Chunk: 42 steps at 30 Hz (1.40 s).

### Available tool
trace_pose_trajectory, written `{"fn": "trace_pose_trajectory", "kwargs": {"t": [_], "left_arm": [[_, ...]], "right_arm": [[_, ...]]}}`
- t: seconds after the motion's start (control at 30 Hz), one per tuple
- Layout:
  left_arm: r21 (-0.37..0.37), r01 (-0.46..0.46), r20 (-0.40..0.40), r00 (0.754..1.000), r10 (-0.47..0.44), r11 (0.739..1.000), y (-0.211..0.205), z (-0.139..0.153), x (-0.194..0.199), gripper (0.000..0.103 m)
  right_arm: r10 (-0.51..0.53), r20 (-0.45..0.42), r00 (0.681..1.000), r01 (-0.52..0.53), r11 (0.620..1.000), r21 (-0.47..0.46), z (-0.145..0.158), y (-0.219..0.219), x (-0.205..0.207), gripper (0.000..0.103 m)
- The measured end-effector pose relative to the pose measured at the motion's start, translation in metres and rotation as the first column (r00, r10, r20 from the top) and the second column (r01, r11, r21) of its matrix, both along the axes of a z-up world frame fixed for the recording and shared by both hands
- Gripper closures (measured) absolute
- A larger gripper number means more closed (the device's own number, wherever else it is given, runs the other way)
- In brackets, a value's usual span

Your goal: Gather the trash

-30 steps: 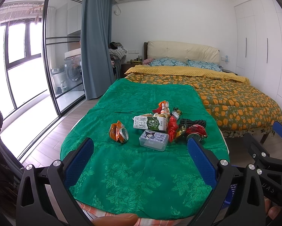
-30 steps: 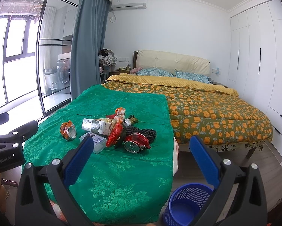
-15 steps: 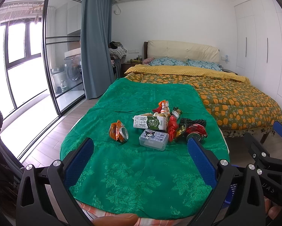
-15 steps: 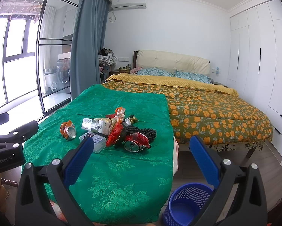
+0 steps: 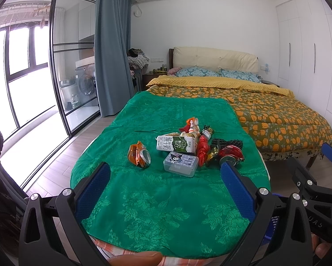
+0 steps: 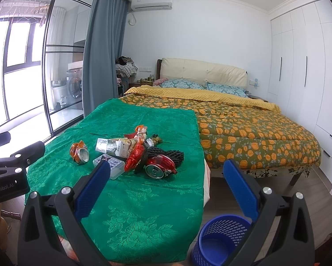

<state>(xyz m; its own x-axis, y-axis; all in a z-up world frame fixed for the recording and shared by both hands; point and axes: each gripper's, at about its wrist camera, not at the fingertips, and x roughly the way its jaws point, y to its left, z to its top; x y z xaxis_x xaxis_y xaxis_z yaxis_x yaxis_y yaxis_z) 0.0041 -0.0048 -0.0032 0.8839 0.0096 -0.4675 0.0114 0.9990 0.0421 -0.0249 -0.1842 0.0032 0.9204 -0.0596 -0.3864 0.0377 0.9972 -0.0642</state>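
Both the left gripper (image 5: pixel 165 170) and right gripper (image 6: pixel 166 168) are held wide open and empty above the green cloth (image 5: pixel 166 199). The trash pile (image 5: pixel 188 148) lies ahead; the blue bin (image 6: pixel 219 237) stands on the floor beside the table.

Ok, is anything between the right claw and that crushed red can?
Nothing visible. The right claw is open over bare green cloth, and the crushed red can lies at the near edge of the pile, its open end facing the claw. The clear plastic box sits to its left, off the path.
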Motion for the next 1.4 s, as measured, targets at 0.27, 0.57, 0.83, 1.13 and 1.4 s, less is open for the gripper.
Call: {"fn": "trace_pose_trajectory", "kwargs": {"t": [0.27, 0.57, 0.83, 1.13, 1.4], "left_arm": [[0.003, 0.001, -0.003, 1.000, -0.001, 1.000, -0.007, -0.010, -0.001, 0.004], [0.002, 0.010, -0.027, 1.000, -0.010, 1.000, -0.011, -0.020, 0.003, 0.004], [0.007, 0.015, -0.225, 0.974, -0.013, 1.000, 0.000, -0.087, 0.055, 0.004], [-0.040, -0.045, -0.433, 0.901, 0.023, 0.998, 0.014, -0.158, 0.095, 0.004], [-0.047, -0.088, -0.421, 0.905, 0.060, 0.995, -0.017, -0.158, 0.172, 0.004]], "right_arm": [[-0.008, -0.007, 1.000, 0.008, 1.000, 0.005, -0.006, 0.003, 0.004, 0.004], [-0.025, -0.021, 0.999, 0.025, 1.000, 0.018, -0.014, -0.004, 0.009, 0.005], [-0.084, -0.080, 0.993, 0.087, 0.995, 0.039, -0.047, -0.025, 0.026, 0.005], [-0.081, -0.189, 0.979, 0.093, 0.994, 0.052, -0.090, -0.033, 0.054, 0.005], [-0.073, -0.225, 0.972, 0.088, 0.994, 0.057, -0.105, -0.033, 0.062, 0.005]]}}
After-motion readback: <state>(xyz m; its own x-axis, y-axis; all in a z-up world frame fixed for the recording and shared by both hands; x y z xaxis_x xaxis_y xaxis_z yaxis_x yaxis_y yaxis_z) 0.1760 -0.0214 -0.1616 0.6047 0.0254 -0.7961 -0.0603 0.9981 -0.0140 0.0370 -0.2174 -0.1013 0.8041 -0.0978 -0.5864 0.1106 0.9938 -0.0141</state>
